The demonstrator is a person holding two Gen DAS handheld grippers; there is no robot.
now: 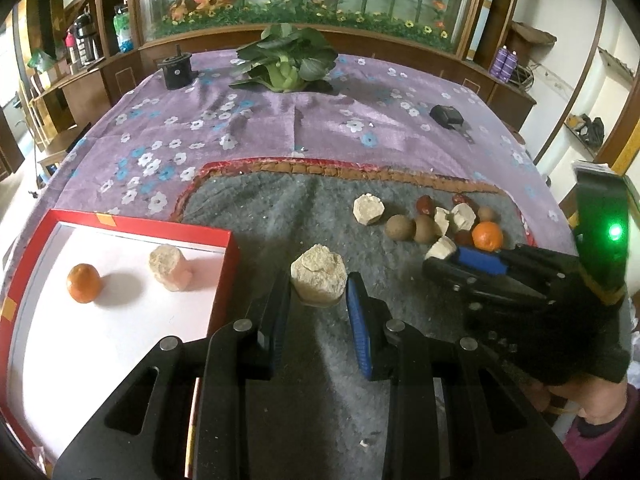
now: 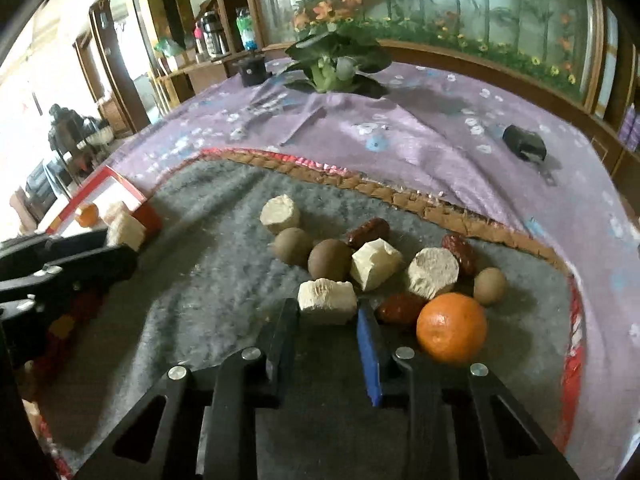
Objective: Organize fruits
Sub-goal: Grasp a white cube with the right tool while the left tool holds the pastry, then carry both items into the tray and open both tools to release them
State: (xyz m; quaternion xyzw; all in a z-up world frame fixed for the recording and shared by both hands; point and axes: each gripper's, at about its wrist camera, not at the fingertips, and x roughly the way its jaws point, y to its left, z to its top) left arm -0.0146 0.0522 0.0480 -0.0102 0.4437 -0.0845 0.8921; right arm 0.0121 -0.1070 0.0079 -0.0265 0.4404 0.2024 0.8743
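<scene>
Your table wears a purple floral cloth (image 1: 328, 128), and on it lies a grey felt mat (image 1: 280, 216) edged in red and tan braid. At the mat's left stands a red-rimmed tray (image 1: 132, 226) with a white floor, already holding one mandarin (image 1: 83, 282) and one pale cream chunk (image 1: 170, 266), set apart from each other. At the far edge of the cloth sits a leafy green vegetable (image 1: 286, 60), with a black cylinder (image 1: 176, 70) to its left and a small black device (image 1: 446, 115) off to the right.

Your left gripper (image 1: 318, 292) is clamped on a cream chunk (image 1: 319, 278), just right of the tray's near corner above the mat. Your right gripper (image 2: 328, 312) has its pads against the sides of another cream chunk (image 2: 327, 300), gripping it at the near edge of the pile.

That pile is on the mat's right side: a second mandarin (image 2: 452, 328), three brown round fruits (image 2: 329, 260), red dates (image 2: 368, 232), and further cream chunks (image 2: 376, 264), mostly touching one another.
</scene>
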